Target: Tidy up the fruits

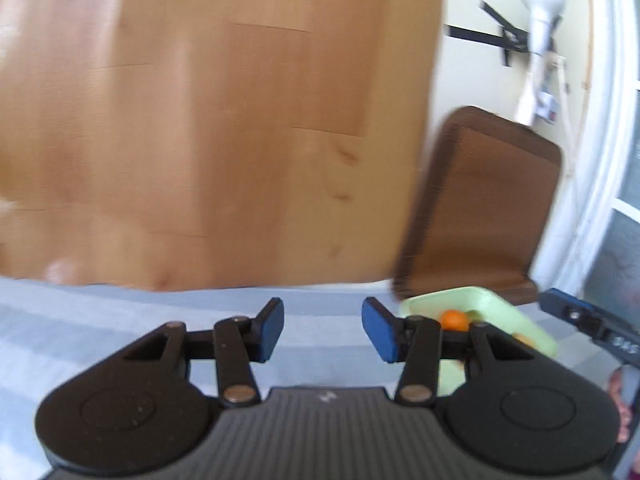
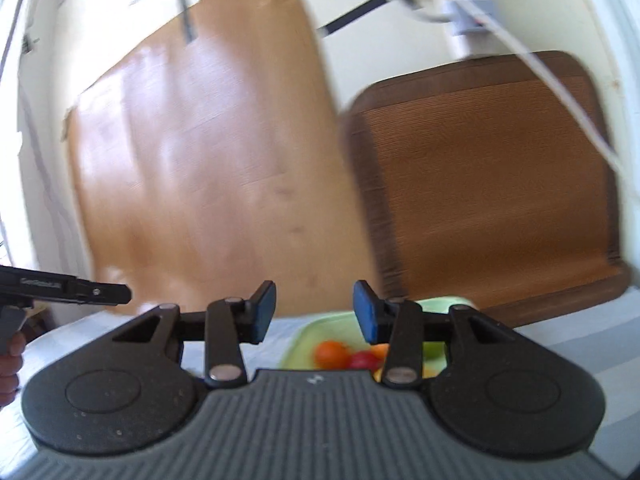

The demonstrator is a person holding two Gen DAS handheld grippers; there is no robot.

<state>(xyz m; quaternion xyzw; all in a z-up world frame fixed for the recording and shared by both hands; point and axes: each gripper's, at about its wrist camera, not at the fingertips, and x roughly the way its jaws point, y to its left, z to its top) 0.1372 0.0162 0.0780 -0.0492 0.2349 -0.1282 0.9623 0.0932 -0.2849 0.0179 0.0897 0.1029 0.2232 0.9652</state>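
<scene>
You held both hand-held grippers — left, right — spread wide and empty, the fruits in the green tray just beyond the right one's fingertips — likely poised for picking.

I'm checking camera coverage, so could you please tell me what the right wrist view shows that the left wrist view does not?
Only the right wrist view shows a red fruit beside the orange fruit, and the left gripper's body at the left edge.

Only the left wrist view shows a white lamp and the right gripper's body at the right edge.

Both show the green tray, the striped cloth, a wooden board, a brown mat, and an open, empty gripper: left gripper, right gripper.
</scene>
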